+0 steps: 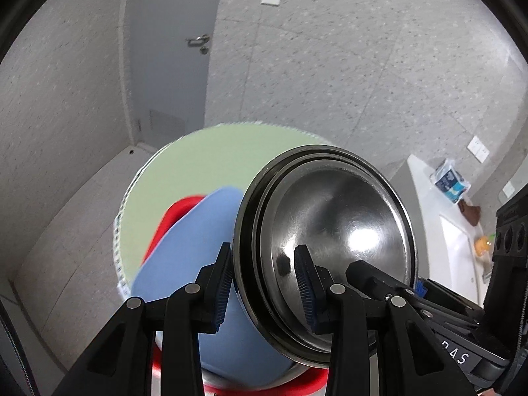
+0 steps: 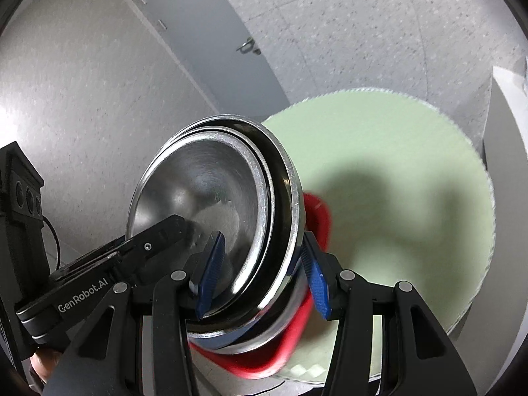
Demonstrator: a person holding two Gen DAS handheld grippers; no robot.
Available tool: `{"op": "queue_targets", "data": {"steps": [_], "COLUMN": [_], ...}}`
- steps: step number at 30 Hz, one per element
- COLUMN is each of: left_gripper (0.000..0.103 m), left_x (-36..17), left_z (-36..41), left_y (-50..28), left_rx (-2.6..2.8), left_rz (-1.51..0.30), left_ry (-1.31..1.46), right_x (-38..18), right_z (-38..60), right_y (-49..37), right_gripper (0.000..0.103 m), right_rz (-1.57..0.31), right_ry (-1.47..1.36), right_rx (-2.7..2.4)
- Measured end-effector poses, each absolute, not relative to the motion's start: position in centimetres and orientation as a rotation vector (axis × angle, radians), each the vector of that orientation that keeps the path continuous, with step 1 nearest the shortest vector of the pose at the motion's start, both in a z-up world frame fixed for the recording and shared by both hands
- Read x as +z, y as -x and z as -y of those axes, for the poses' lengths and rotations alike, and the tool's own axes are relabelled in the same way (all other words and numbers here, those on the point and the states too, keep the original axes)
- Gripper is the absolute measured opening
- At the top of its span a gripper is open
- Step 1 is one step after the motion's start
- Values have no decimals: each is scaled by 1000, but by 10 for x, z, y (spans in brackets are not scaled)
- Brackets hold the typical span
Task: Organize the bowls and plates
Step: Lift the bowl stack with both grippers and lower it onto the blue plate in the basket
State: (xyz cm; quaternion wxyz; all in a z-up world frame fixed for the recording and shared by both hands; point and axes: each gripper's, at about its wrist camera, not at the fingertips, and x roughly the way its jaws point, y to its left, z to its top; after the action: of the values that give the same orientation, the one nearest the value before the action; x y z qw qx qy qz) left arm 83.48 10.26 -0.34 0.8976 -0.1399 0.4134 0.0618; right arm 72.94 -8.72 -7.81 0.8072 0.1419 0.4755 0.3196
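Observation:
A stack of nested steel bowls (image 1: 333, 227) sits tilted on a blue plate (image 1: 201, 241) and a red plate (image 1: 178, 213), held above a round green table (image 1: 211, 155). My left gripper (image 1: 264, 283) is shut on the stack's rim, one pad inside the top bowl, one outside. My right gripper (image 2: 264, 270) is shut on the opposite rim of the same steel bowls (image 2: 211, 198), with the red plate (image 2: 316, 217) below. Each gripper shows in the other's view.
The green table (image 2: 396, 171) has a white scalloped edge. A grey door (image 1: 171, 66) and speckled walls stand behind. A white counter (image 1: 455, 217) with a blue packet and small items is at the right.

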Motion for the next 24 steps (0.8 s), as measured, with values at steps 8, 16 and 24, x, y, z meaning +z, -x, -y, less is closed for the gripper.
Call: {"op": "queue_targets", "data": {"steps": [8,16,24], "left_gripper": [33,33,32], "left_x": [-22,-35,-43], "left_z": [-135,-156,-173], "left_y": [-816,-829,-850], "left_rx": [162,162,132], "left_rz": [-930,-971,-985], "left_ry": [294,311,306], "right_x": [-108,-127,-137], "right_z": [49,28,19], "right_y": [-712,-712,-712], "right_gripper": [49,49,49], "right_rz": [-1091,-1124,-1134], "right_ry": [-248,-169,-118], "right_rx": [683,653,603]}}
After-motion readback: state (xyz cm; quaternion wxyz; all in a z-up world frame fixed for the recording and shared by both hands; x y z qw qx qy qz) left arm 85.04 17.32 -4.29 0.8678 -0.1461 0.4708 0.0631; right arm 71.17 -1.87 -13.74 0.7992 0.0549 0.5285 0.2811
